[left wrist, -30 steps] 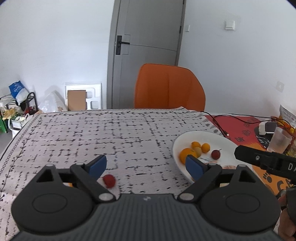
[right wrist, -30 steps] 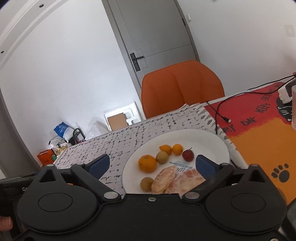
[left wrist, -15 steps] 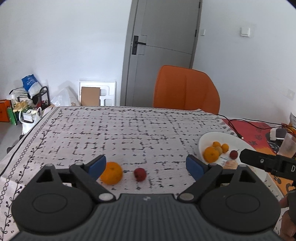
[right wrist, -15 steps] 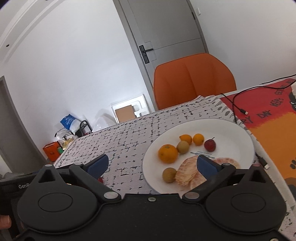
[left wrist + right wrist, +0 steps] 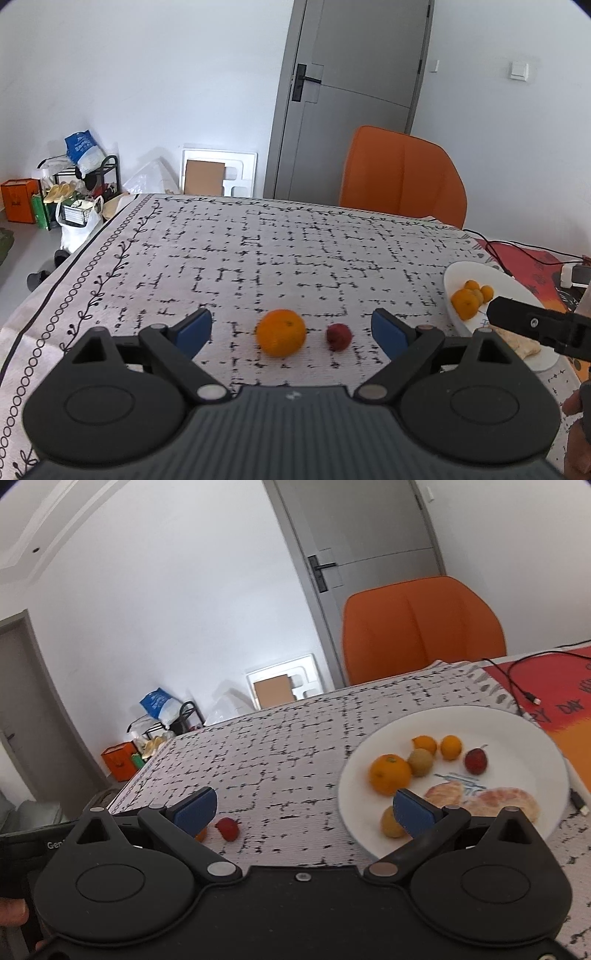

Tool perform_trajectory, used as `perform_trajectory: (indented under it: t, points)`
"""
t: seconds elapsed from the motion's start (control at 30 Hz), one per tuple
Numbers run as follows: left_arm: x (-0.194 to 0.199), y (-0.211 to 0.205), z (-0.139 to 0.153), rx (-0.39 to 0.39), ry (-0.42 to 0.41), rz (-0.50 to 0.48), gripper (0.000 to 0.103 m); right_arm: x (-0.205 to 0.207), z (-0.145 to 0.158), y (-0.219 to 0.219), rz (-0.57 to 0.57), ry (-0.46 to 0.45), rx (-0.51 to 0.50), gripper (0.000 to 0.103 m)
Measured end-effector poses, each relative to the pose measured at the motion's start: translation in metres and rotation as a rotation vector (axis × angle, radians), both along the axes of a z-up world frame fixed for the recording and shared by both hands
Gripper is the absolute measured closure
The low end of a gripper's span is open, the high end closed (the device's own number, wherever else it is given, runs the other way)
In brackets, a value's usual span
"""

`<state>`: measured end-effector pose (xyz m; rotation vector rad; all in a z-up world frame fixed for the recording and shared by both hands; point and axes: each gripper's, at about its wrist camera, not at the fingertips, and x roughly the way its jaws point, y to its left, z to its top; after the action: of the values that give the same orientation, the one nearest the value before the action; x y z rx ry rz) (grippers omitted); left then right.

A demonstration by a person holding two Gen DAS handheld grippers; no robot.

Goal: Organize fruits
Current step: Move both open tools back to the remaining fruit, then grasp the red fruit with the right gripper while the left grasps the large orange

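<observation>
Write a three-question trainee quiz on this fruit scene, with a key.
1. True or false: the orange on the cloth lies between the open fingers of the left gripper.
2. What lies just right of that orange? A) a red fruit B) a cup C) a knife
3. Fill in: the peeled segments lie on the white ____.

Key: 1 true. 2 A, the red fruit. 3 plate.
</observation>
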<state>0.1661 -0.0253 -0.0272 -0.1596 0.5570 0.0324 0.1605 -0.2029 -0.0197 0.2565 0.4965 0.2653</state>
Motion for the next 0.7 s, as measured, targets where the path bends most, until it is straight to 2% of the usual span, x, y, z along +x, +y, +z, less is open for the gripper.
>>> perform_trajectory:
  t: [0.2,0.27,0.33,0.4,0.57,0.7]
  points:
    - [-0.002,0.016,-0.006,-0.028,0.004,0.005,0.011,0.003,-0.002,0.022,0.080,-0.013,-0.036,0.001]
    - [-0.003,0.021,-0.008,-0.052,0.002,0.007,0.012,0.005,-0.003,0.029,0.098,-0.014,-0.049,0.005]
    - [-0.002,0.025,-0.010,-0.052,0.002,0.011,0.013,0.008,-0.005,0.036,0.113,-0.007,-0.061,0.017]
    - [-0.001,0.028,-0.011,-0.056,-0.002,0.013,0.014,0.011,-0.006,0.039,0.125,0.003,-0.062,0.024]
    - [0.001,0.033,-0.014,-0.060,0.000,0.013,0.022,0.018,-0.011,0.047,0.136,0.018,-0.071,0.028]
    - [0.006,0.037,-0.018,-0.064,0.012,0.012,0.030,0.023,-0.014,0.052,0.152,0.033,-0.074,0.035]
